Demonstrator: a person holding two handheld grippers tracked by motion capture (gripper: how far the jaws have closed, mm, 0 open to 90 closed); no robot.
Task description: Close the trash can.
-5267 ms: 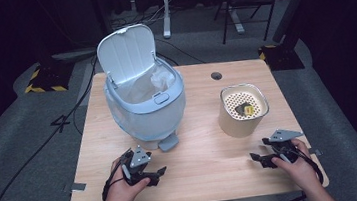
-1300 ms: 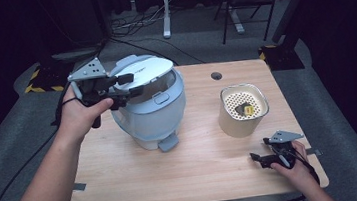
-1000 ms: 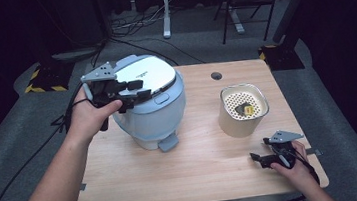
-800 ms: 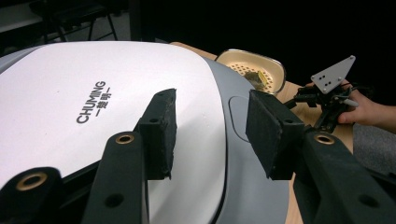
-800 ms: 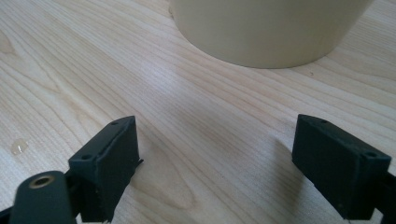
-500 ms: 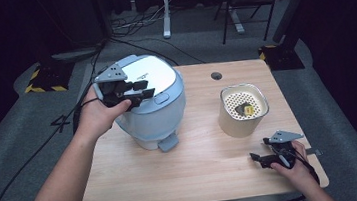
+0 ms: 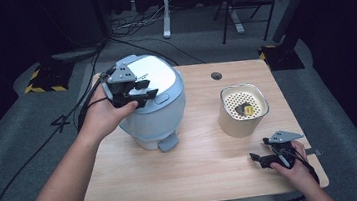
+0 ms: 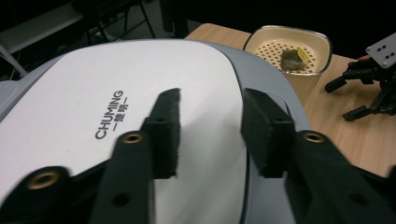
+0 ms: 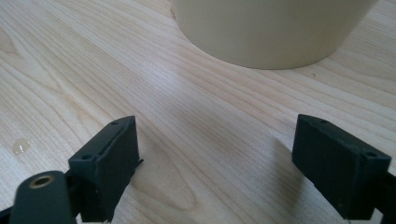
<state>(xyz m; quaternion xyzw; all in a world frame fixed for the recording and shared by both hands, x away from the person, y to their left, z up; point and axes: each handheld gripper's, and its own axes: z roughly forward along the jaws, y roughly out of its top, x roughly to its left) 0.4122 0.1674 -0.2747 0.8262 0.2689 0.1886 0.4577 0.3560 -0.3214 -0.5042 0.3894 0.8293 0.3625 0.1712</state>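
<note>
A grey-blue rice cooker stands at the table's left, its white lid down. My left gripper hovers just over the lid, pointing toward the cooker's front. Its jaws have just been opening and now stand apart with nothing between them. In the left gripper view the black pads sit above the lid's right half. My right gripper rests on the wood near the front right edge, open and empty, facing the cream pot.
The cream pot stands right of centre, with a perforated insert and a small dark lump with a yellow tag inside. A grey latch tab juts from the cooker's front. A cable hole lies at the table's back.
The cooker's lid, open several seconds ago, is down. My left hand went from the front edge up onto the lid and has crept slightly right over it. The right hand has stayed put.
</note>
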